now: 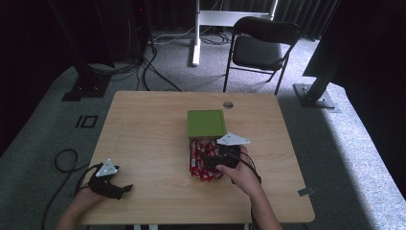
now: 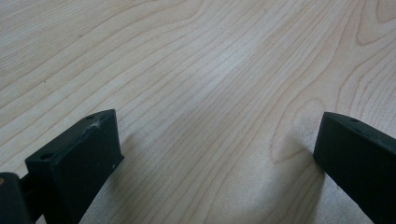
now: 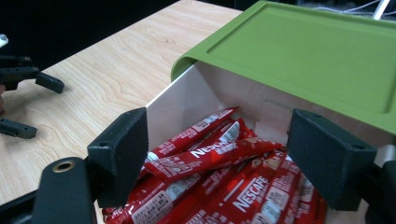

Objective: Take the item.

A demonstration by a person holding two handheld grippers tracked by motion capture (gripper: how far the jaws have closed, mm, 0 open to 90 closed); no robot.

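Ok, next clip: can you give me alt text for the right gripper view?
The right hand-held gripper hangs open over red Nescafe sachets heaped in a white drawer pulled out from under a green box top. On the wooden table beyond, the left hand-held gripper rests open.

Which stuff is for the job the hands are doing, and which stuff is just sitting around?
For the job:
- red Nescafe packets
- white drawer holding them
- green box
- right gripper, open over the packets

Just sitting around:
- left gripper, open, on bare table
- black folding chair
- floor cables
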